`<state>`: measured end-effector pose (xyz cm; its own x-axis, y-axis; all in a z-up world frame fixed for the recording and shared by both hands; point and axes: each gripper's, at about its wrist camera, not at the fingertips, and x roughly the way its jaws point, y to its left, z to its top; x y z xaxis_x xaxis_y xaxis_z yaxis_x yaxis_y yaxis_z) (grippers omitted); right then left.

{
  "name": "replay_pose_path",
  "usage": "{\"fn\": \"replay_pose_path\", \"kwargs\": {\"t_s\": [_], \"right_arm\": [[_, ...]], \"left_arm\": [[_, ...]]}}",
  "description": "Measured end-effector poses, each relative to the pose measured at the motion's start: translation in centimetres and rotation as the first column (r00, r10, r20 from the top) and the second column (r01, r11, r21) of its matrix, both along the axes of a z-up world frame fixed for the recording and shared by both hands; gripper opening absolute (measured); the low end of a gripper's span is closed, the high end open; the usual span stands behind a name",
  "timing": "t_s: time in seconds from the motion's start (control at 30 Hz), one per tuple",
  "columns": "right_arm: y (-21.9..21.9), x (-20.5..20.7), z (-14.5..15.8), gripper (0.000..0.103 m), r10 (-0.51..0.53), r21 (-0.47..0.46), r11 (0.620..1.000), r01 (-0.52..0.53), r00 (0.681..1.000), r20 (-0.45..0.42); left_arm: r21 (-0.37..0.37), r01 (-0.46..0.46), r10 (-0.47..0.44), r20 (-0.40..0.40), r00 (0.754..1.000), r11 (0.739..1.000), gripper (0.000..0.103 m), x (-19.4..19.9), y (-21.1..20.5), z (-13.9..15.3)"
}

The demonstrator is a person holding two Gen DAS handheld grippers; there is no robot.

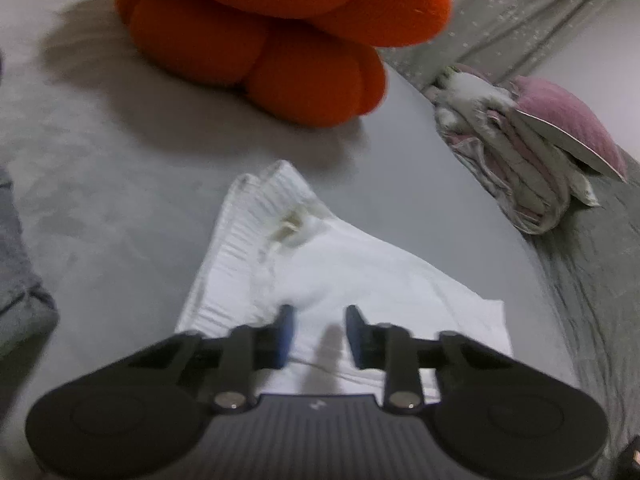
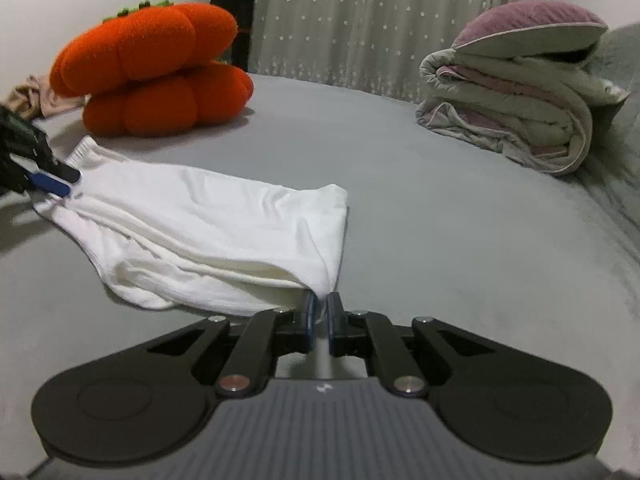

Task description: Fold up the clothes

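Observation:
A white garment [image 1: 320, 256] with a ribbed elastic waistband [image 1: 236, 232] lies stretched across the grey bed [image 1: 120, 184]. My left gripper [image 1: 320, 320] sits at its near end with the jaws close together and a bunch of cloth gathered between the blue pads. From the right wrist view, the same left gripper [image 2: 70, 184] pinches the garment [image 2: 200, 208] by the waistband corner and holds it slightly raised. At the opposite corner my right gripper [image 2: 320, 306] is shut on the hem. Taut creases run between the two grips.
An orange pumpkin-shaped cushion [image 2: 152, 80] sits behind the garment. At the right, a folded quilt stack [image 2: 512, 120] carries a purple pillow [image 2: 532, 20]. A grey cloth [image 1: 16, 280] lies at the left edge, and a star-patterned curtain [image 2: 360, 20] hangs behind the bed.

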<state>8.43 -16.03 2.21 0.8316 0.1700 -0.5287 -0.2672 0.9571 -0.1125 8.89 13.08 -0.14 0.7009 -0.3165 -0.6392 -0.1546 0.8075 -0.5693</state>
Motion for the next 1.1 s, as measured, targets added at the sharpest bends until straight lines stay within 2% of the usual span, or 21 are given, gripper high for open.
{"fn": "replay_pose_path", "kwargs": {"t_s": [0.07, 0.13, 0.2, 0.23, 0.27, 0.4, 0.5, 0.57, 0.63, 0.67, 0.7, 0.73, 0.77, 0.8, 0.9, 0.97, 1.0, 1.03, 1.07, 1.1], "right_arm": [[0.2, 0.1, 0.2, 0.008, 0.008, -0.007, 1.0, -0.009, 1.0, -0.012], [0.5, 0.3, 0.4, 0.025, 0.017, -0.014, 1.0, -0.017, 1.0, -0.024], [0.7, 0.6, 0.1, 0.026, -0.003, -0.035, 0.999, 0.003, 1.0, -0.011], [0.9, 0.7, 0.0, 0.02, 0.013, -0.048, 0.999, -0.014, 1.0, -0.012], [1.1, 0.7, -0.1, 0.001, 0.03, -0.061, 0.998, -0.031, 0.999, -0.014], [1.1, -0.2, 0.2, 0.002, 0.1, -0.171, 0.98, -0.097, 0.995, 0.01], [1.6, -0.7, -0.7, 0.002, 0.16, -0.3, 0.943, -0.146, 0.987, 0.021], [2.7, -1.3, -2.1, 0.003, 0.217, -0.43, 0.883, -0.187, 0.976, 0.022], [3.9, -2.0, -3.5, 0.005, 0.273, -0.552, 0.804, -0.22, 0.962, 0.015], [4.1, -2.1, -3.6, 0.013, 0.284, -0.582, 0.782, -0.225, 0.959, 0.011], [4.0, -2.1, -3.3, 0.015, 0.281, -0.582, 0.781, -0.226, 0.96, 0.003], [3.9, -2.1, -3.0, 0.021, 0.277, -0.583, 0.78, -0.228, 0.961, -0.004], [3.3, -2.1, -2.3, 0.033, 0.274, -0.556, 0.798, -0.234, 0.962, -0.013], [2.8, -2.0, -1.6, 0.04, 0.27, -0.528, 0.814, -0.241, 0.963, -0.022], [0.8, -1.7, 1.1, 0.041, 0.257, -0.349, 0.905, -0.245, 0.966, -0.011], [-0.5, -0.9, 2.9, 0.041, 0.191, -0.176, 0.968, -0.178, 0.98, 0.059], [-0.6, -0.4, 2.9, 0.041, 0.154, -0.105, 0.984, -0.147, 0.986, 0.059], [-0.7, 0.2, 2.9, 0.037, 0.117, -0.034, 0.993, -0.115, 0.992, 0.057], [-0.9, 0.8, 2.9, 0.011, 0.08, 0.037, 0.996, -0.082, 0.995, 0.052], [-0.2, 1.4, 2.3, 0.0, 0.077, 0.035, 0.996, -0.078, 0.997, 0.019]], "left_arm": [[0.006, -0.017, 0.017, -0.012, 1.0, 1.0, 0.005, 0.0, 0.3, -0.1], [0.01, -0.025, 0.025, -0.013, 1.0, 1.0, 0.002, -0.1, 0.5, -0.2], [0.013, -0.03, 0.03, -0.009, 1.0, 0.999, 0.002, -0.3, 0.5, -0.3], [0.02, -0.033, 0.033, -0.006, 0.999, 0.999, 0.0, -0.4, 0.5, -0.3], [0.034, -0.037, 0.037, -0.003, 0.999, 0.999, 0.0, -0.5, 0.5, -0.1], [0.06, -0.061, 0.061, 0.002, 0.998, 0.996, 0.0, -0.9, 1.3, 0.7], [0.053, -0.061, 0.062, -0.003, 0.998, 0.997, 0.0, -1.1, 1.9, 0.4], [0.055, -0.059, 0.059, -0.003, 0.998, 0.997, 0.0, -1.3, 2.0, 0.3], [0.061, -0.056, 0.056, -0.002, 0.998, 0.997, 0.0, -1.5, 2.1, 0.5], [0.064, -0.057, 0.058, -0.003, 0.998, 0.996, 0.0, -1.6, 2.1, 0.6], [0.064, -0.059, 0.059, -0.003, 0.998, 0.996, 0.0, -1.7, 2.2, 0.7], [0.06, -0.062, 0.062, -0.003, 0.998, 0.996, 0.0, -1.9, 2.3, 0.9], [0.054, -0.066, 0.066, -0.002, 0.998, 0.996, 0.0, -2.1, 2.5, 1.0], [0.048, -0.071, 0.071, -0.002, 0.997, 0.996, 0.0, -2.2, 2.7, 1.1], [0.036, -0.091, 0.091, -0.005, 0.996, 0.995, 0.0, -2.2, 3.3, 1.5], [0.045, -0.081, 0.08, 0.031, 0.996, 0.996, 0.0, -2.3, 2.7, 2.2], [0.058, -0.067, 0.064, 0.056, 0.996, 0.996, 0.0, -2.4, 2.2, 2.7], [0.075, -0.045, 0.039, 0.08, 0.996, 0.996, 0.001, -2.3, 1.3, 3.1], [0.09, -0.024, 0.015, 0.097, 0.995, 0.996, 0.001, -2.1, 0.3, 3.3], [0.101, -0.002, -0.01, 0.112, 0.994, 0.995, 0.001, -1.9, -0.6, 3.4]]}}
